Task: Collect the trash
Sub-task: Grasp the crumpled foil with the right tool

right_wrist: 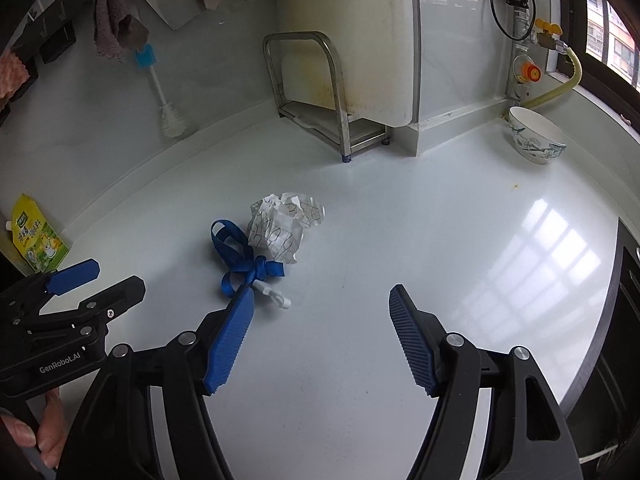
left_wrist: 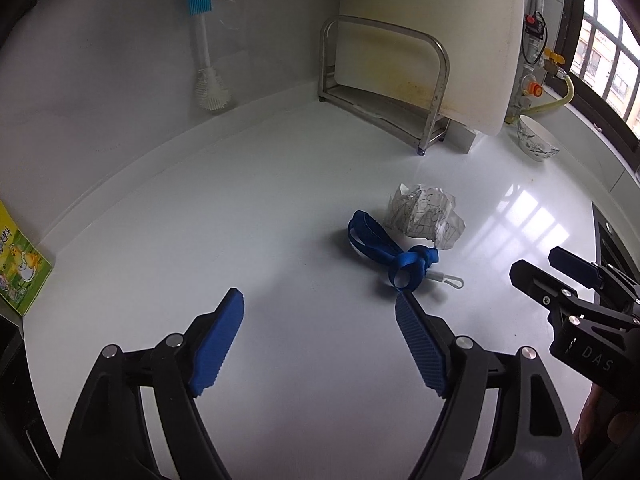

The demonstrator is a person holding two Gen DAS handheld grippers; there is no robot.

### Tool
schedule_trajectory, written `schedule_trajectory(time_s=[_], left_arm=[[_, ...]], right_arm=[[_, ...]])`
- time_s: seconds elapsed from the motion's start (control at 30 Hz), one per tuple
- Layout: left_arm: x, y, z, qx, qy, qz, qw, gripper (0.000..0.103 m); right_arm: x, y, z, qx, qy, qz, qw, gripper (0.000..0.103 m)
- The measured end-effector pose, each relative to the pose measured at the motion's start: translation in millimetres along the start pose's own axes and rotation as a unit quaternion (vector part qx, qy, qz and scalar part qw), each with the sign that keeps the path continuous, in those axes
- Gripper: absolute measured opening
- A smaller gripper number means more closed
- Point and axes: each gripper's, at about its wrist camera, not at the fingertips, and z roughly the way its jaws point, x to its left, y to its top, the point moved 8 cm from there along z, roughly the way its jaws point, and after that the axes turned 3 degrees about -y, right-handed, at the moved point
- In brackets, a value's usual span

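Observation:
A crumpled ball of printed white paper (left_wrist: 425,216) lies on the white counter, and it also shows in the right wrist view (right_wrist: 285,226). A knotted blue lanyard (left_wrist: 394,254) with a white clip lies against it, also seen in the right wrist view (right_wrist: 245,258). My left gripper (left_wrist: 320,300) is open and empty, just short of the lanyard. My right gripper (right_wrist: 322,296) is open and empty, to the right of both items. Each gripper shows at the edge of the other's view: the right one (left_wrist: 552,268) and the left one (right_wrist: 104,276).
A steel rack (right_wrist: 316,92) holding a white cutting board stands at the back wall. A patterned bowl (right_wrist: 534,136) sits back right. A bottle brush (right_wrist: 164,92) hangs on the wall. A yellow-green pouch (right_wrist: 38,236) stands at left. A black hob edge (right_wrist: 624,292) is at right.

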Motion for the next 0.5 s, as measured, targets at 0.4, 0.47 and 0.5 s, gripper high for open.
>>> schedule_trajectory(time_s=[0.4,0.47,0.5], left_arm=[[21.8,8.4,14.3,-0.003,0.008,-0.027,0.9996,0.085],[26.3,8.7,15.4,-0.002,0.009,-0.032,0.9994,0.085],[28.2,8.8,15.7,-0.003,0.010,-0.034,0.9994,0.085]], right_arm=[[22.8,25.1,28.9,-0.007,0.016,-0.027,0.999,0.076],[26.5,30.7,32.5,-0.011,0.017,-0.034,0.999,0.076],[27.7,33.6,34.4,-0.014,0.016,-0.037,0.999,0.076]])
